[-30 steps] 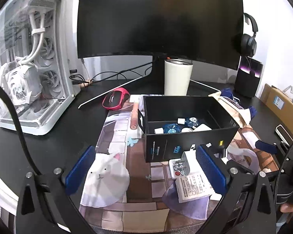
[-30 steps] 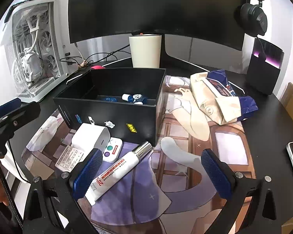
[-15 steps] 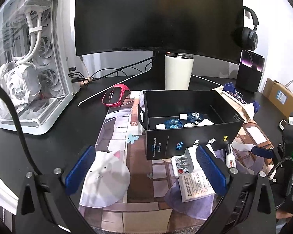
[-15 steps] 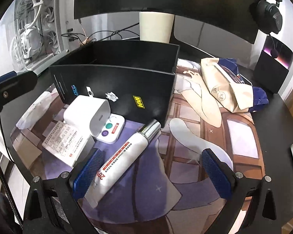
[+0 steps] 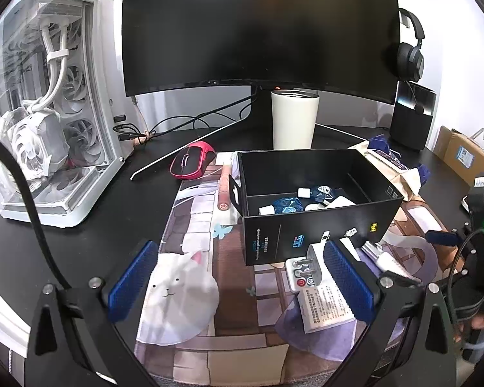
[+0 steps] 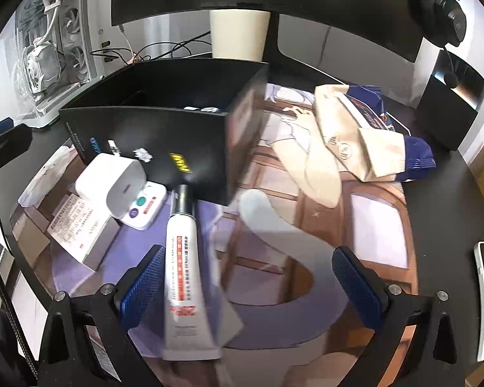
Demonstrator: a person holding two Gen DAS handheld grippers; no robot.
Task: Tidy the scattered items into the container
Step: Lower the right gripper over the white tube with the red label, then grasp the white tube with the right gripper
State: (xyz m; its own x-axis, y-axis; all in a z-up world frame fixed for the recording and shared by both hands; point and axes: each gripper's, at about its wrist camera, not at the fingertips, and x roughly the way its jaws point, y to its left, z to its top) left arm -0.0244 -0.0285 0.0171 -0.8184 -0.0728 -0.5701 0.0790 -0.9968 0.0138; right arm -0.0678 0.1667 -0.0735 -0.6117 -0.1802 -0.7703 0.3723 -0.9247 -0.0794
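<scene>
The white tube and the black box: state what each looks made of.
White tube: likely soft plastic, smooth semi-gloss, with a flat crimped end and a shiny, metallic-looking cap. Black box: probably printed cardboard, matte, with thin straight walls, sharp folded corners and small logos.

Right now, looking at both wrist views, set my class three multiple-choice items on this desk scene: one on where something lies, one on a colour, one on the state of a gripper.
1. Where does the white tube lie?
A. inside the black box
B. on the desk mat, in front of the black box
C. on top of the tumbler

2. What colour is the computer mouse?
A. red and black
B. green
C. white

3. How does the right gripper stand?
A. shut on the tube
B. open, holding nothing
C. shut on the white charger

Answers: 1 B, the tube rests on the desk mat with its cap toward the black box. 2 A, its shell is red with a black top. 3 B, the blue pads are wide apart, with the tube beside the left one, ungripped.
</scene>
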